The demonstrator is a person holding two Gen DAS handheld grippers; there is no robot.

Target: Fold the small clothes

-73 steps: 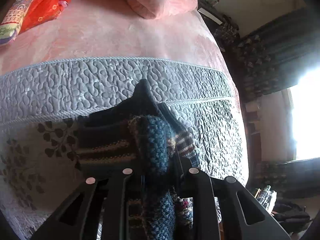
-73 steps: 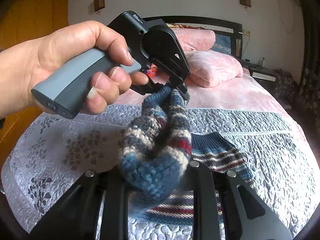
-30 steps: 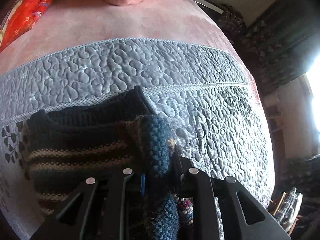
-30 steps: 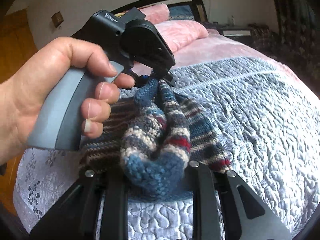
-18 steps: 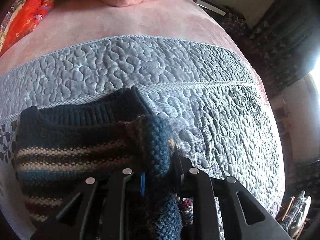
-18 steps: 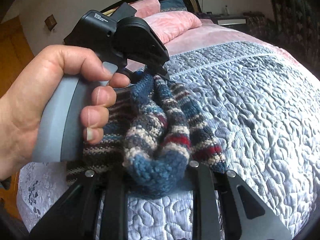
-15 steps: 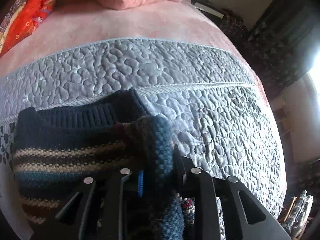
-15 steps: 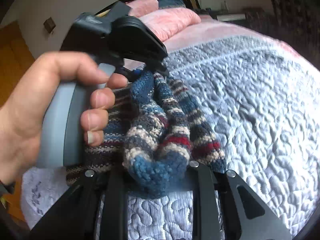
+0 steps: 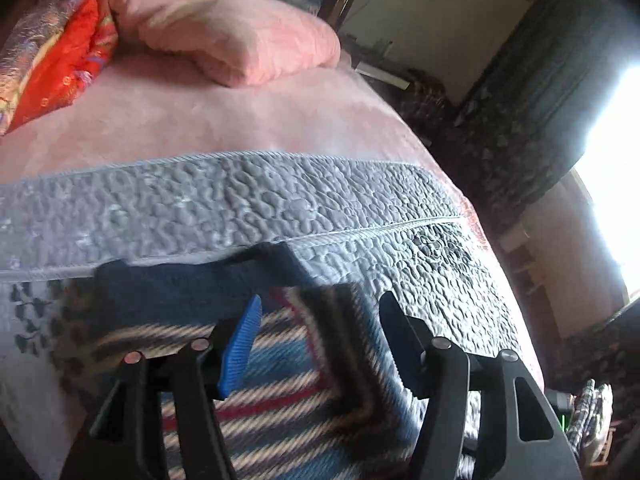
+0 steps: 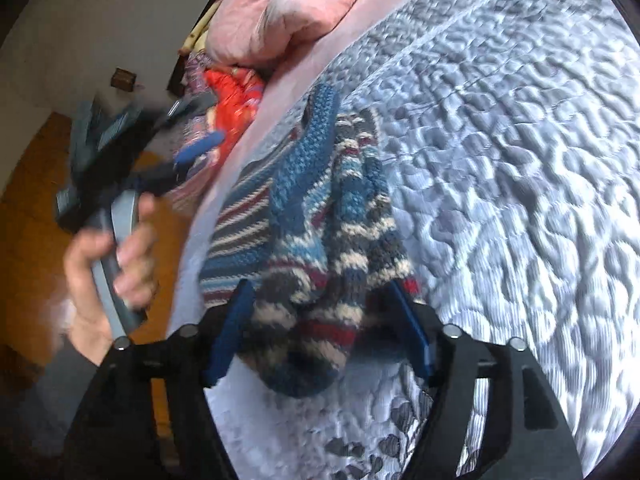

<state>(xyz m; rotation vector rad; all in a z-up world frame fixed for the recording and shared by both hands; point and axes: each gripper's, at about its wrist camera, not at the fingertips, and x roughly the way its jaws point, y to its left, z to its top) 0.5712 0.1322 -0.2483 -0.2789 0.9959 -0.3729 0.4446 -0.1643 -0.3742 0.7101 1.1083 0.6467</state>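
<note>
A small striped knit sweater [image 9: 280, 380], in blue, cream and red, lies on the grey quilted bedspread [image 9: 280, 200]. My left gripper [image 9: 320, 304] hovers open just above it, blue pads wide apart and nothing between them. In the right wrist view the sweater [image 10: 304, 208] is bunched into thick folds. My right gripper [image 10: 320, 288] is open, and the near end of the bunch lies loose between its spread fingers. A hand [image 10: 120, 256] holds the left gripper's grey handle, blurred, off the bed's left side.
Pink pillows [image 9: 240, 40] and a red patterned cloth [image 9: 60, 60] lie at the head of the bed on a pink blanket [image 9: 200, 120]. The quilt [image 10: 500, 160] stretches bare to the right. Orange floor [image 10: 32, 240] shows past the bed's left edge.
Both grippers have opened and let go of the knit. The left gripper has pulled back away from the sweater, which now rests on the quilt.
</note>
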